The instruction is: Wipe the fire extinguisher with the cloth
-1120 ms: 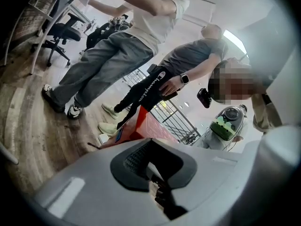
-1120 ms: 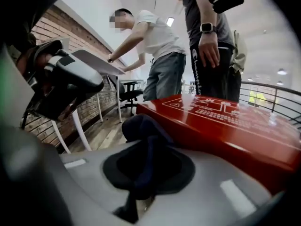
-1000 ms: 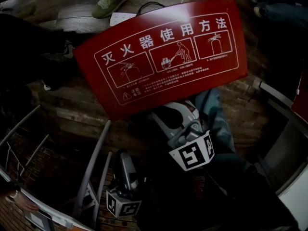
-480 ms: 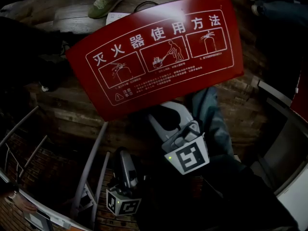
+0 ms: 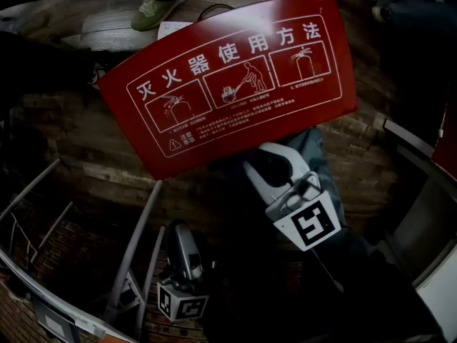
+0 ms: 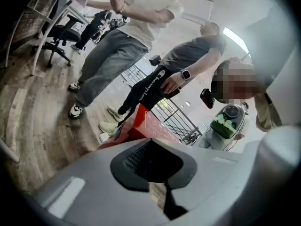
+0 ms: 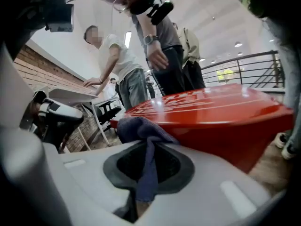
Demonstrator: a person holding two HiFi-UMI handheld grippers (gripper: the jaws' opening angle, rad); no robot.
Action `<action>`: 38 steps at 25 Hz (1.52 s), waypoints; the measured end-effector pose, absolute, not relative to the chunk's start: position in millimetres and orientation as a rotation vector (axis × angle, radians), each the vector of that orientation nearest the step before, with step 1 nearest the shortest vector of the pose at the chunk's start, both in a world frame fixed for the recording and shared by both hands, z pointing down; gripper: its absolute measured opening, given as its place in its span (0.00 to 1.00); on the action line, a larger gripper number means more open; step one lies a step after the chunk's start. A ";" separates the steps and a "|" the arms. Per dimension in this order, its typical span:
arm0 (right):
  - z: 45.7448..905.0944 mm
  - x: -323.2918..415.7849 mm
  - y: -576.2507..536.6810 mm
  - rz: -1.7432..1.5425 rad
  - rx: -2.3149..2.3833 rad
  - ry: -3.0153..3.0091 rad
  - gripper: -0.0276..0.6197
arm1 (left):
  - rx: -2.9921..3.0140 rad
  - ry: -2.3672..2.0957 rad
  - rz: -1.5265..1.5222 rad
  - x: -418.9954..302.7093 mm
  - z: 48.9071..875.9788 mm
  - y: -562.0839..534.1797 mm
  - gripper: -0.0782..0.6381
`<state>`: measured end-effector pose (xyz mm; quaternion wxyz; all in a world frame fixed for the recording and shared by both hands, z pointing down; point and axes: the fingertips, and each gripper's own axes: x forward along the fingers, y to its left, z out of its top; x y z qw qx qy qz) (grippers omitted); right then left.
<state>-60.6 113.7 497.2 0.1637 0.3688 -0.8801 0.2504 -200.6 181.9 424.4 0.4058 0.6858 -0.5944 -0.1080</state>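
Your right gripper (image 7: 148, 161) has its jaws clenched on a dark blue cloth (image 7: 141, 126). A strip of the cloth runs down between the pads, and the rest bunches above the jaw tips. In the right gripper view that bunch sits just at the near left edge of the red fire extinguisher box (image 7: 211, 112). Whether it actually touches the lid cannot be told.

In the head view the box (image 5: 235, 84) lies in front of you on the wooden floor (image 5: 93, 163). Its lid faces up and carries white characters and 3 instruction drawings. Your right gripper (image 5: 265, 161) reaches in at the lid's near edge, right of the middle.

Your left gripper (image 5: 182, 231) hangs lower and to the left, well apart from the box and beside a grey metal railing (image 5: 139, 241). In the left gripper view its jaws (image 6: 155, 164) are closed together with nothing between them.

On the far side of the box, 2 people (image 6: 141, 41) stand on the floor, 1 in pale green sneakers (image 5: 161, 6).
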 end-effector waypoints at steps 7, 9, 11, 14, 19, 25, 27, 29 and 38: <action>483.6 66.7 80.6 0.594 1.445 -2.364 0.11 | 1.735 -1.478 -0.276 -194.6 426.9 178.3 0.11; 484.6 62.4 81.3 0.599 1.446 -2.350 0.11 | 1.739 -1.470 -0.273 -191.9 427.8 176.1 0.11; 481.8 47.0 87.1 0.597 1.400 -2.376 0.11 | 1.746 -1.463 -0.268 -189.8 427.6 173.2 0.11; 458.1 23.2 99.5 0.495 1.303 -2.456 0.11 | 1.762 -1.459 -0.249 -188.3 426.5 167.1 0.11; 402.9 33.3 58.1 0.016 1.213 -2.394 0.11 | 1.790 -1.460 -0.249 -188.8 416.8 154.9 0.11; 433.2 11.5 1.0 0.009 0.874 -2.181 0.11 | 1.799 -1.454 -0.265 -179.9 409.4 147.7 0.11; 432.9 -15.0 -3.2 -0.006 0.777 -2.193 0.11 | 1.798 -1.451 -0.265 -175.3 411.0 145.7 0.11; 431.8 -45.0 -0.9 -0.064 0.683 -2.234 0.11 | 1.792 -1.448 -0.260 -170.2 413.0 144.2 0.11; 422.9 35.8 -57.5 -0.200 0.899 -2.220 0.11 | 1.772 -1.465 -0.285 -158.1 409.5 132.5 0.11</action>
